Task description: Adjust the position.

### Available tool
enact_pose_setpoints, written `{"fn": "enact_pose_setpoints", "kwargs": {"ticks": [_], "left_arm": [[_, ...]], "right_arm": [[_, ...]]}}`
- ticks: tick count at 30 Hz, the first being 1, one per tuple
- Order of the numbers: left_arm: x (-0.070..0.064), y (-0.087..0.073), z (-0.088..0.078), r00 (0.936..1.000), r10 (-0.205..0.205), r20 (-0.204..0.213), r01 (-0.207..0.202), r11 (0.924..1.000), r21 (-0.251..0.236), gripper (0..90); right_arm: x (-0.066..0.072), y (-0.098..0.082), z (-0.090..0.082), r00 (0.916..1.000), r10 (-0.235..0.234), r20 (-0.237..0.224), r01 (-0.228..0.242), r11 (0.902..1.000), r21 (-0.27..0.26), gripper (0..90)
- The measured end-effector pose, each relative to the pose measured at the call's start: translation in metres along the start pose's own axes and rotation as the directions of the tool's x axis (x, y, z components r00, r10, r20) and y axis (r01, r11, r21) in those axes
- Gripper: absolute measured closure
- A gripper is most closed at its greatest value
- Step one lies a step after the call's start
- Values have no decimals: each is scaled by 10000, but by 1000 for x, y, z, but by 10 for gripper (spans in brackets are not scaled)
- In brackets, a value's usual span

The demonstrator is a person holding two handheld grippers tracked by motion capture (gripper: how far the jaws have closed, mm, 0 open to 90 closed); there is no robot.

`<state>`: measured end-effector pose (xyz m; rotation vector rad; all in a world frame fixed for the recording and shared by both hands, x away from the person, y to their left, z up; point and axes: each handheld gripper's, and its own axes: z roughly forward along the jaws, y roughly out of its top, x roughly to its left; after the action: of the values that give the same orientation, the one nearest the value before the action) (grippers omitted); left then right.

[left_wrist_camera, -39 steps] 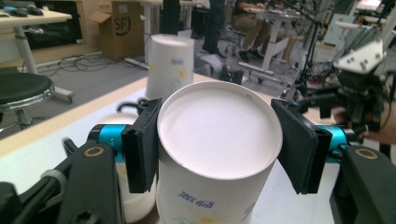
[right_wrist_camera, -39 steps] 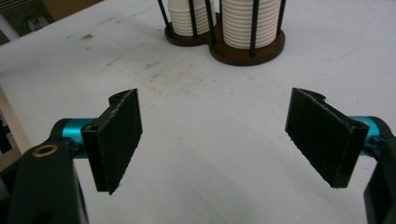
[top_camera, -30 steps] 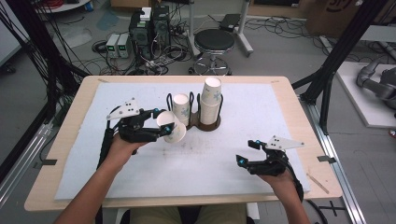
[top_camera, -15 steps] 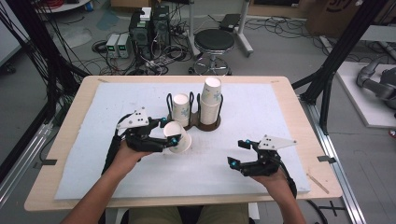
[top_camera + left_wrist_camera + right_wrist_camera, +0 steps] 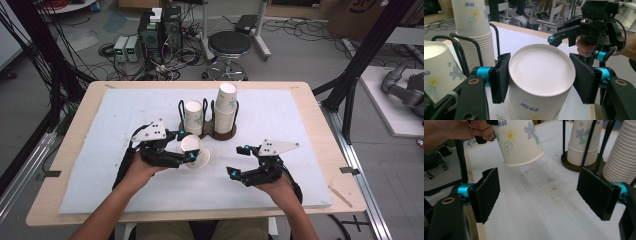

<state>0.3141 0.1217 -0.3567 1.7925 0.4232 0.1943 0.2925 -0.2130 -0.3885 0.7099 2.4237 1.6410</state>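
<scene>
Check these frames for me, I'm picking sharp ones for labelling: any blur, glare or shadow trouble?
High view: evenly lit and soft, no glare on the white mat. Left gripper view: the held paper cup is sharp, the room behind it hazy. Right gripper view: the cup casts a faint shadow; the near pads look slightly soft.

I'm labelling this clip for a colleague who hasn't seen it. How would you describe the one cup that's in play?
Start at the black wire cup holder in the middle of the white mat, with its two stacks of flowered paper cups. In front of it, the left tongs grip a single paper cup. Unlike the stacked ones, it is alone, tilted and off the mat.
</scene>
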Motion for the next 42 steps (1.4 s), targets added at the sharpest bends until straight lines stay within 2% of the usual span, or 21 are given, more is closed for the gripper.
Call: {"fn": "enact_pose_setpoints", "kwargs": {"ticks": [12, 16, 24, 25, 32, 36, 38, 42], "left_arm": [[-5, -2, 8, 9994, 38, 350, -48, 9996, 278, 368], [-8, -2, 11, 9985, 187, 509, -209, 9988, 447, 369], [-13, -1, 15, 9970, 178, 753, -210, 9989, 423, 369], [-14, 0, 16, 9963, 208, 833, -247, 9987, 453, 369], [-18, 2, 18, 9935, 186, 1122, -236, 9988, 433, 369], [-20, 3, 19, 9924, 151, 1219, -207, 9988, 443, 369], [-21, 3, 21, 9904, 97, 1378, -153, 9991, 396, 369], [-23, 4, 23, 9884, 103, 1512, -163, 9991, 386, 369]], "right_arm": [[1, 5, 14, 9985, -312, -456, 321, 9993, 177, 192], [3, 3, 18, 9973, -484, -550, 496, 9986, 202, 192], [6, 3, 23, 9954, -659, -697, 677, 9974, 241, 192], [7, 4, 26, 9937, -820, -765, 842, 9961, 252, 192], [11, 8, 35, 9879, -1154, -1031, 1198, 9921, 370, 192], [13, 10, 41, 9831, -1233, -1352, 1303, 9905, 442, 192], [13, 11, 43, 9835, -1282, -1276, 1344, 9901, 407, 192], [14, 10, 47, 9800, -1344, -1467, 1417, 9891, 409, 194]]}}
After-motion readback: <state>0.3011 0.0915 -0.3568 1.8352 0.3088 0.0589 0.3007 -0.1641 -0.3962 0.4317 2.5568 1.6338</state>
